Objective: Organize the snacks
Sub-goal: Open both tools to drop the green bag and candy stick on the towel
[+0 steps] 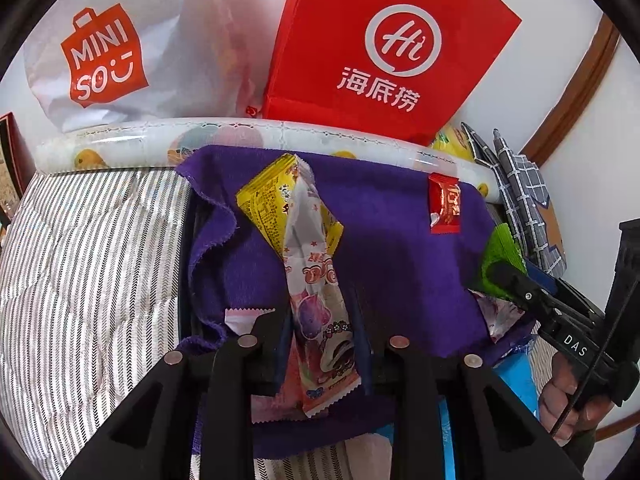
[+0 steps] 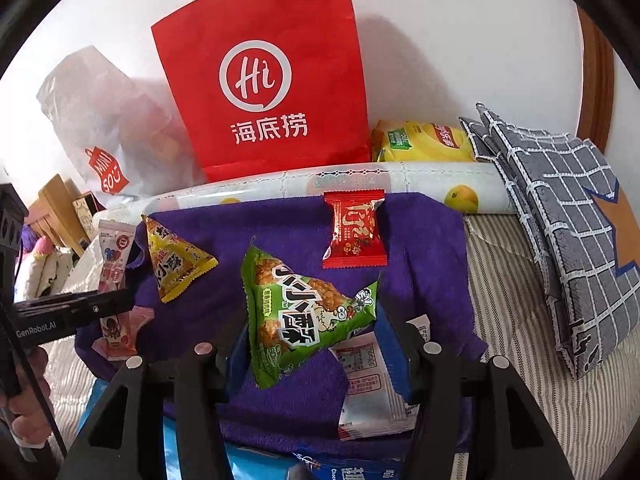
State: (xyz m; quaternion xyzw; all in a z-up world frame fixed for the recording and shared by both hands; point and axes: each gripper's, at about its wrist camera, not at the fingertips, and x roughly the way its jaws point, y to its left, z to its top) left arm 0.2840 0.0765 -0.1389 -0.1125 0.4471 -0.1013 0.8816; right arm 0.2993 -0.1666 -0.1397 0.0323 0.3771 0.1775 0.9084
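Striped bedding point(image 1: 88, 248) carries a purple cloth point(image 2: 280, 232). On that cloth, the left gripper point(image 1: 320, 344) clamps a pink snack packet point(image 1: 316, 300); the right gripper point(image 2: 316, 344) clamps a green triangular packet point(image 2: 304, 312).

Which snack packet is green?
The triangular packet between the right gripper's jaws. The other triangular packet is yellow, and the square packet is red.

Setting: a home, most likely a bedroom. Evidence: striped quilted bedding point(image 1: 92, 264) as the carrying surface, purple towel point(image 2: 288, 232) spread over it. Shopping bags stand against a white wall along the far edge: red paper bag point(image 2: 264, 80), white plastic bag point(image 1: 120, 52). Wooden door frame point(image 2: 596, 76) at right; wooden furniture point(image 2: 56, 208) at left.
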